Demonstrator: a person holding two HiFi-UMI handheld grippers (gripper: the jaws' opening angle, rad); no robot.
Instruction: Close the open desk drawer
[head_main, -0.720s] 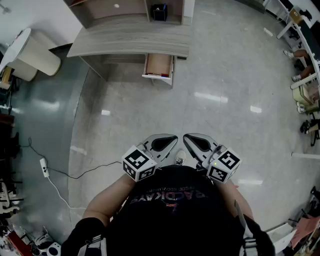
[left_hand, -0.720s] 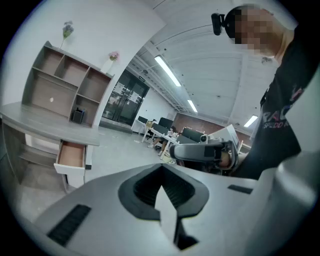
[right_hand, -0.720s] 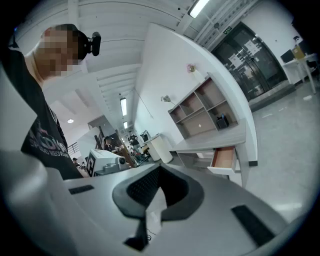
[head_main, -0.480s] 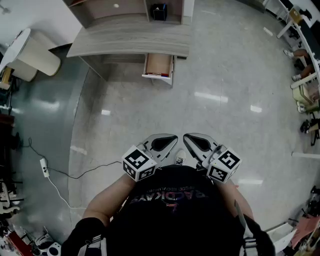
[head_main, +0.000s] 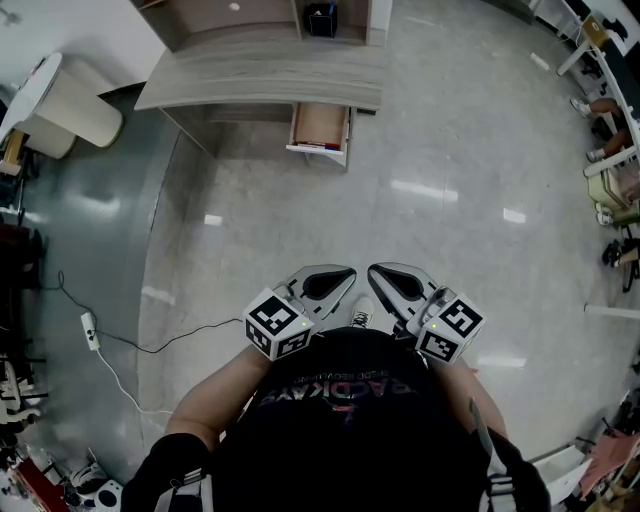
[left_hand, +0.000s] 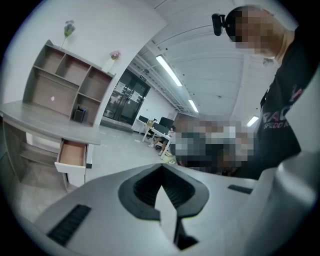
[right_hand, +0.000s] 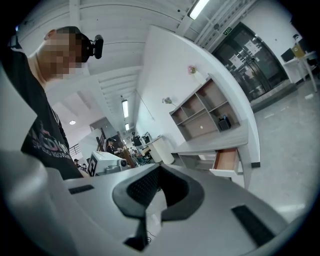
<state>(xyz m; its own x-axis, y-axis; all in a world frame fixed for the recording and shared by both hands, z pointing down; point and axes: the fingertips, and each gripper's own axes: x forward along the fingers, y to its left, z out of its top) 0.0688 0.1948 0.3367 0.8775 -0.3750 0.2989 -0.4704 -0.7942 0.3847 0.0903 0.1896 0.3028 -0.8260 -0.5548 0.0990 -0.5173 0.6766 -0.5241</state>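
Note:
A grey wooden desk (head_main: 265, 80) stands at the far end of the floor. Under its right side a white-fronted drawer (head_main: 320, 130) is pulled out, its wooden inside showing. Both grippers are held close to my chest, far from the desk, and neither touches anything. My left gripper (head_main: 343, 277) is shut and empty; my right gripper (head_main: 380, 274) is shut and empty too. The left gripper view shows the drawer (left_hand: 72, 154) small at the left, beyond the closed jaws of the left gripper (left_hand: 162, 189). In the right gripper view the drawer (right_hand: 227, 161) lies to the right of the right gripper (right_hand: 154, 194).
A shelf unit with a black holder (head_main: 320, 20) sits on the desk. A cream cylindrical bin (head_main: 75, 110) stands at its left. A power strip and cable (head_main: 90, 330) lie on the floor at the left. Chairs and white desks (head_main: 610, 150) line the right edge.
The desk and drawer have shifted only a few pixels in the head view. Both grippers stay shut, side by side in front of my chest.

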